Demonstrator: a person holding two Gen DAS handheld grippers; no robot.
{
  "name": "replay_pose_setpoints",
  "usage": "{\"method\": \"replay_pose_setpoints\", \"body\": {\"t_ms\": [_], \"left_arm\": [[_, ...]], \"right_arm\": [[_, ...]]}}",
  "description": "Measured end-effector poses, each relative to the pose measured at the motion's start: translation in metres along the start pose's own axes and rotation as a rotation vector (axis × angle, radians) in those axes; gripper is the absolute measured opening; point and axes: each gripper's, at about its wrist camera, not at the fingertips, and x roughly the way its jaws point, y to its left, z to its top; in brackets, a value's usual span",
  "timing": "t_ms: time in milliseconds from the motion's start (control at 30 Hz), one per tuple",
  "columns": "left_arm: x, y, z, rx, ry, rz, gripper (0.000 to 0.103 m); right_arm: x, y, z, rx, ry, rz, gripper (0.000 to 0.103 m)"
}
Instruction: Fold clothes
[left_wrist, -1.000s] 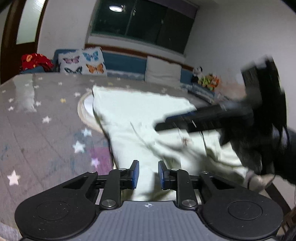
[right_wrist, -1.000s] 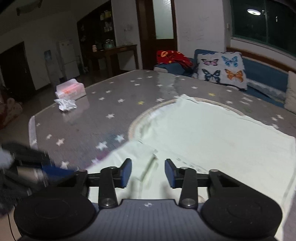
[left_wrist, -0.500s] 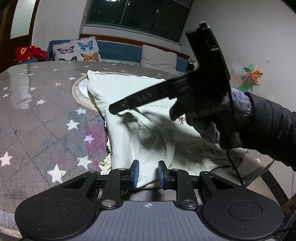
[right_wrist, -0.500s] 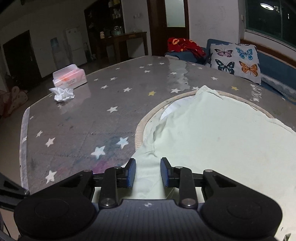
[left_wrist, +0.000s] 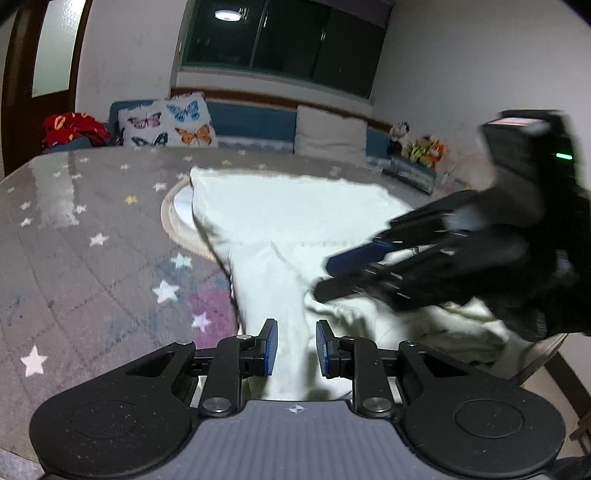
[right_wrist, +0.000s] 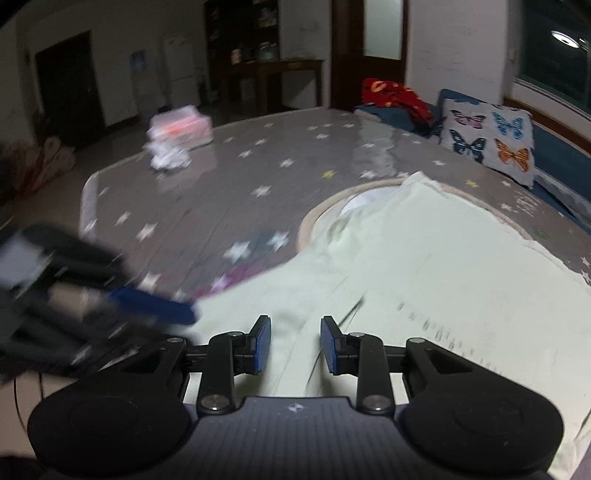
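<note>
Cloth is what both tools are working on now: a pale green garment (left_wrist: 288, 221) lying spread over the tabletop (left_wrist: 92, 236), reaching from just ahead of my fingers to well beyond them. My right gripper (right_wrist: 294, 343) has narrowed since a second ago and now sits over a raised fold, its fingers only partly spread with fabric between them; whether the pads bite yet I cannot tell. My left gripper (left_wrist: 293, 349) keeps its narrow gap around a ridge of the near hem, apparently pinching it. I judge both corners nearly secured for the fold.
</note>
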Motion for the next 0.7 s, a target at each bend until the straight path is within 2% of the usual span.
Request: {"method": "replay_pose_setpoints", "body": {"t_ms": [167, 333, 533, 700], "left_arm": [[0.000, -0.003, -0.001, 0.040, 0.011, 0.025, 0.024], [-0.007, -0.013, 0.002, 0.095, -0.007, 0.023, 0.026], [0.010, -0.023, -0.005, 0.153, 0.041, 0.030, 0.026], [0.003, -0.024, -0.008, 0.168, 0.037, 0.031, 0.026]], "right_arm": [[-0.006, 0.007, -0.024, -0.026, 0.049, -0.024, 0.028], [-0.031, 0.009, -0.035, -0.004, -0.008, -0.039, 0.028], [-0.029, 0.011, -0.053, 0.014, 0.004, -0.050, 0.029], [-0.065, 0.000, -0.070, 0.097, -0.053, -0.095, 0.031]]}}
